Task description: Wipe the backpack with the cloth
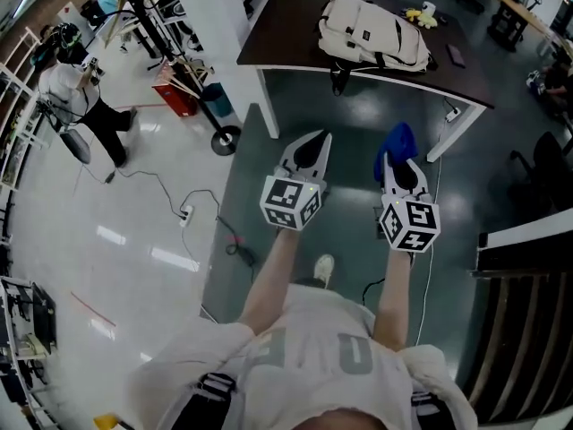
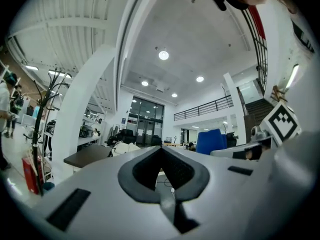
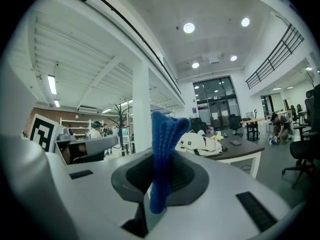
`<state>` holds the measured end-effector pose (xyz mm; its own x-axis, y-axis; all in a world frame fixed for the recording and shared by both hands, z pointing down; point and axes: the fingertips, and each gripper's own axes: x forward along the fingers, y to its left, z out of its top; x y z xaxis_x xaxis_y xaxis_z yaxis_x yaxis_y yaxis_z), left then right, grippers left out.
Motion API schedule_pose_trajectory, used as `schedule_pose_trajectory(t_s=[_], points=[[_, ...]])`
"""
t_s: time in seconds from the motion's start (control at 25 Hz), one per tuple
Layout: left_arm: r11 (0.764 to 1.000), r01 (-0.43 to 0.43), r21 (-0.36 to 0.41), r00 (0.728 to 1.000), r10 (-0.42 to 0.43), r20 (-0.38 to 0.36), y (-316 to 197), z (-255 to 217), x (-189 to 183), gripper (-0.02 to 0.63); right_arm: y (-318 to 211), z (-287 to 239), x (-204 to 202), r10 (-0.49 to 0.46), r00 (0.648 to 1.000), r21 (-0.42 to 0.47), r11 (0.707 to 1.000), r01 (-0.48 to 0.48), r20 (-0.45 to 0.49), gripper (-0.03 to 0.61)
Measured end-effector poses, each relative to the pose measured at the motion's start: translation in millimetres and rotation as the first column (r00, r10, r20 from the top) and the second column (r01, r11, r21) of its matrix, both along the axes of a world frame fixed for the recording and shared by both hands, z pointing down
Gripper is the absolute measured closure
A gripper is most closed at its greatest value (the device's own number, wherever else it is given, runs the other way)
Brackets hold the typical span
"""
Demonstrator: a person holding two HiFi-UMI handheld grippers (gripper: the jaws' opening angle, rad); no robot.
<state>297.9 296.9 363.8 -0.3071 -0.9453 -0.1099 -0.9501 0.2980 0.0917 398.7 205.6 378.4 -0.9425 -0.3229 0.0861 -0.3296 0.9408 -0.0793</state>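
Note:
A cream backpack (image 1: 372,32) with black straps lies on the dark table (image 1: 277,38) ahead of me; it also shows in the right gripper view (image 3: 200,143) and faintly in the left gripper view (image 2: 122,147). My right gripper (image 1: 400,161) is shut on a blue cloth (image 1: 397,140), which stands up between the jaws (image 3: 164,156). My left gripper (image 1: 309,146) is shut with nothing in it (image 2: 162,149). Both grippers hang over the floor, well short of the table.
A small yellow object (image 1: 419,15) and a dark flat item (image 1: 455,55) lie on the table near the backpack. A white pillar (image 1: 228,25) stands left of the table, with a coat stand (image 1: 170,52) and a red box (image 1: 175,92) beside it. A person (image 1: 76,79) stands far left. Cables (image 1: 192,209) run on the floor.

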Motion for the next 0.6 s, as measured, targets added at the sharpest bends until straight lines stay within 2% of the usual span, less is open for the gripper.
schedule_pose_trajectory(t_s=[0.28,0.6], points=[[1.000,-0.005,0.001,1.000,0.005,-0.003,17,3,21,0.611,26,2,24,-0.010,1.000,0.023,1.000,0.010,-0.015,0.535],[1.000,-0.023,0.007,1.000,0.023,0.010,13,1,30,0.611,28,-6,31,-0.009,1.000,0.040,0.999,0.009,-0.009,0.535]])
